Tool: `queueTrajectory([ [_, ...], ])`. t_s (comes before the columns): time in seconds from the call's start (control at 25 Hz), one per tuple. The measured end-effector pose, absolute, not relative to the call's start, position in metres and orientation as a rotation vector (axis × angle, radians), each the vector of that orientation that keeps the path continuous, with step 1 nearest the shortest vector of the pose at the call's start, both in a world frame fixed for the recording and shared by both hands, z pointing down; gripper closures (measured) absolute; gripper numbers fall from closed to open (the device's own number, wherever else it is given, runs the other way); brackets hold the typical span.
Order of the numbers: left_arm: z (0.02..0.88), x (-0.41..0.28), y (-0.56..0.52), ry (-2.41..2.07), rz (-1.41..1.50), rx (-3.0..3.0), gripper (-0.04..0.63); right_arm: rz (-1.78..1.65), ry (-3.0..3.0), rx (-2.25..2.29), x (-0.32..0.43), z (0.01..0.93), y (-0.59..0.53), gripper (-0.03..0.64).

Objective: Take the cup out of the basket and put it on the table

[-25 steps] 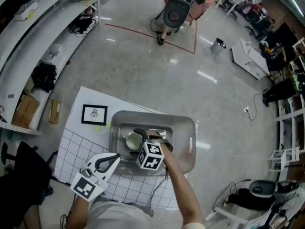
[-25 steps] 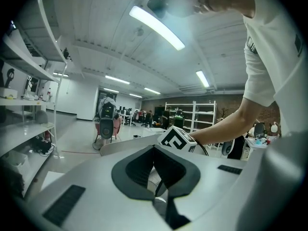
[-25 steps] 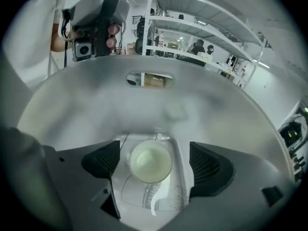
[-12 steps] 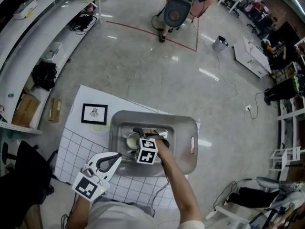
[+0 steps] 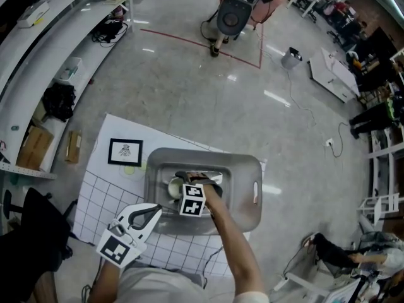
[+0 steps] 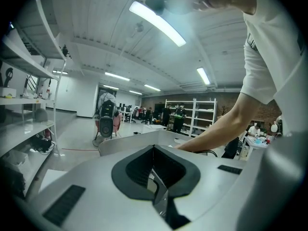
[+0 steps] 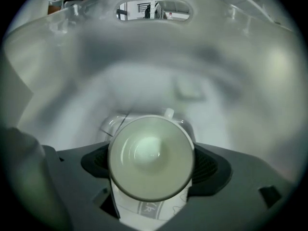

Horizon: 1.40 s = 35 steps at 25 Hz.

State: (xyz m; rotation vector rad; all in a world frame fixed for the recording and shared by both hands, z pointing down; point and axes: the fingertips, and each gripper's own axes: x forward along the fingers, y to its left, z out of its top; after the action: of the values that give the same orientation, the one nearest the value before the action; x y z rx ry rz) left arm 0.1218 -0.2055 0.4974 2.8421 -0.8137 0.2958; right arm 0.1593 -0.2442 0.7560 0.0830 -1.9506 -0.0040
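One cup (image 7: 150,158) | mouth facing back along right fingers (image 7: 214,165), clamped on it | left fingers (image 6: 132,170) together

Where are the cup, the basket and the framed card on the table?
cup (image 7: 150,156): right gripper view, inside bottom.
basket (image 5: 243,172): head view, right wall.
card (image 5: 125,151): head view, its middle.

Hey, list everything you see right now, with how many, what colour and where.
Basket: one, grey, on the grid mat.
Cup: one, pale, inside the basket.
Grid mat: one, white with dark lines, under the basket.
Framed picture: one, black frame, on the mat left of the basket.
Cardboard box: one, brown, by the shelves at far left.
Right gripper: one, grey, inside the basket, jaws closed on the cup.
Left gripper: one, white, over the mat near the basket, jaws together.
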Motion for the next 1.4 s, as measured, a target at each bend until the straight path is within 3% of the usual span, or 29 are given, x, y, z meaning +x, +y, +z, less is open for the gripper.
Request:
queueTrajectory([
  [0.4,0.493,0.117,-0.203,-0.834,0.295,2.841,0.586,0.024,-1.933,0.087,0.162,0.743,-0.238,0.169],
  [1.4,0.477,0.094,-0.166,-0.849,0.248,2.874,0.586,-0.099,-1.974,0.218,0.149,0.591,-0.218,0.169],
])
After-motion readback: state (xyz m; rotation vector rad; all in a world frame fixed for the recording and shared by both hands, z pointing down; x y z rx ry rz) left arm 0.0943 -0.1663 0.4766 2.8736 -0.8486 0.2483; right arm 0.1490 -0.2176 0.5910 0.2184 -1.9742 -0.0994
